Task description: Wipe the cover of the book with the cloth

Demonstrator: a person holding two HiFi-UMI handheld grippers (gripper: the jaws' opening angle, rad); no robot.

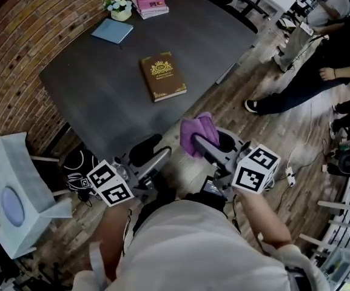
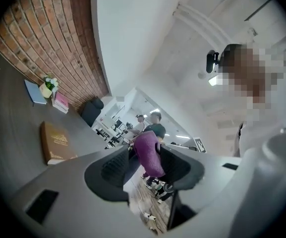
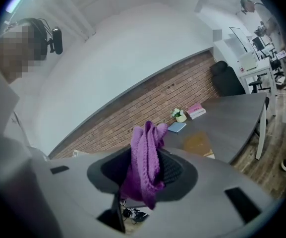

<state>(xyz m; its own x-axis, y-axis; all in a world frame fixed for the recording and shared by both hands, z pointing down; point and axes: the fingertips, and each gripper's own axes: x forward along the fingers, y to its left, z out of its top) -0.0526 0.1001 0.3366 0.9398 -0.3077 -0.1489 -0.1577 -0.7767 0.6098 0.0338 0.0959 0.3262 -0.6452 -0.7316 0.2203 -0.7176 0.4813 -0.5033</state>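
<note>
A brown book with gold print lies closed in the middle of the dark table; it also shows as the book in the left gripper view and the book in the right one. My right gripper hovers off the table's near edge, shut on a bunched purple cloth. The cloth hangs down between the right gripper pads. My left gripper is beside it, apart from the cloth, and open. In its own view the left gripper grips nothing; the cloth shows beyond the gap.
At the table's far end lie a blue notebook, a small flower pot and pink books. A white box stands on the floor at left. People stand at right by desks, and cables lie on the wooden floor.
</note>
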